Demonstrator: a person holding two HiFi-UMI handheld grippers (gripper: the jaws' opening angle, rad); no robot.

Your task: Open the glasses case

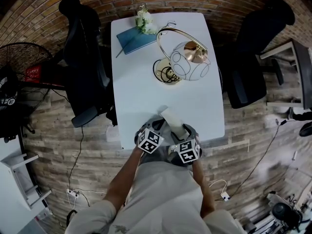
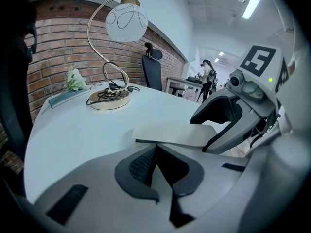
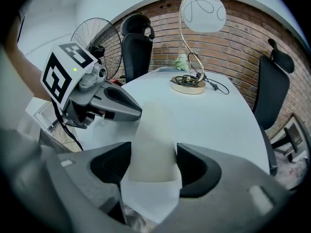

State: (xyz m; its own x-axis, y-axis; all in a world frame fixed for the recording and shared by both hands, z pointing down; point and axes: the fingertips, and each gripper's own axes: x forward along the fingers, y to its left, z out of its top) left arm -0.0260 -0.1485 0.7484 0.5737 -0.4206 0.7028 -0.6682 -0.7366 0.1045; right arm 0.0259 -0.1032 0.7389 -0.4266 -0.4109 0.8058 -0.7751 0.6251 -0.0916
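Observation:
The glasses case is a pale, cream-white oblong lying at the near edge of the white table. My right gripper is shut on its near end; in the right gripper view the case stands pinched between both dark pads and points away along the table. My left gripper sits just left of the case with its jaws shut and nothing between them. From the left gripper view the case lies flat in front, with the right gripper clasping its right end. The case's lid looks closed.
A gold arc lamp with a white globe stands mid-table on a round base. A teal notebook and small white flowers lie at the far end. Black office chairs flank the table, with a fan at left.

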